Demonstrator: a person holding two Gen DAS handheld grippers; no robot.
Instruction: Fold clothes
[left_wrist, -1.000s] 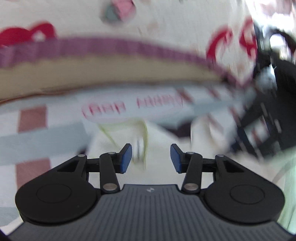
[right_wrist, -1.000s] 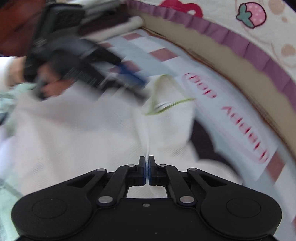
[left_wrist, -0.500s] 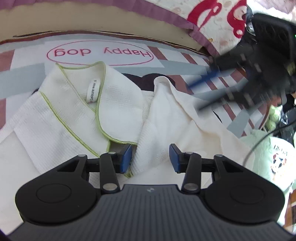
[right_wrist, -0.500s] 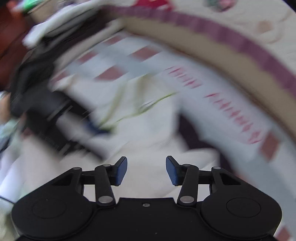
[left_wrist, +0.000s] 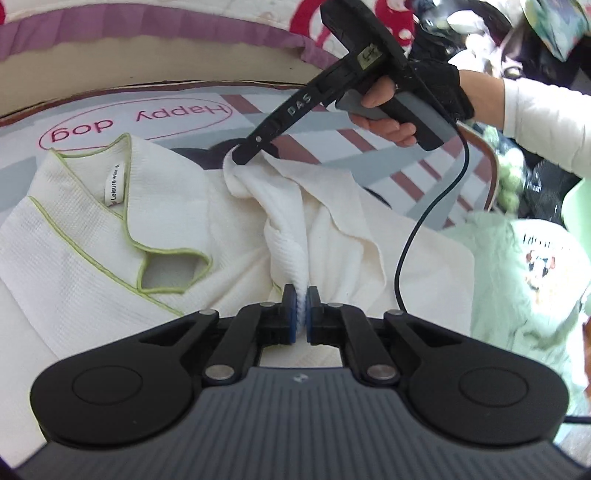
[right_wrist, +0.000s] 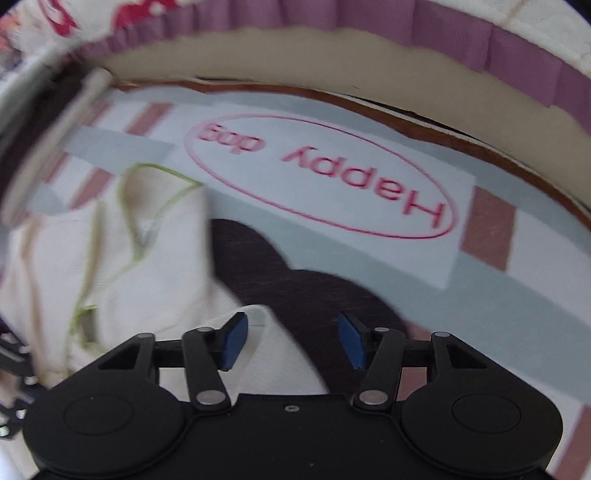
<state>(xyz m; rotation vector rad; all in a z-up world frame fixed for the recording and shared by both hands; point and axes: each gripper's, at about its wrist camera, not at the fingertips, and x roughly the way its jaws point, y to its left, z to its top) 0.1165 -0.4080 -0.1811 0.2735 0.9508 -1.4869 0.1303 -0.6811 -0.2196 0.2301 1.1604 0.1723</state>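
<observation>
Right now the left gripper (left_wrist: 301, 309) is clamped on a raised ridge of the cream shirt (left_wrist: 92, 258), which lies spread on the striped mat (left_wrist: 373, 140) with its green-edged collar (left_wrist: 122, 206) toward the mat's far edge, by the "Happy dog" oval (right_wrist: 321, 177). Meanwhile the right gripper (right_wrist: 290, 341) has its jaws parted and closing; a fold of shirt cloth lies between them against the left pad, not pinched. A hand (left_wrist: 388, 110) holds that tool.

Bare mat (right_wrist: 369, 266) beyond garment (left_wrist: 92, 240)
</observation>
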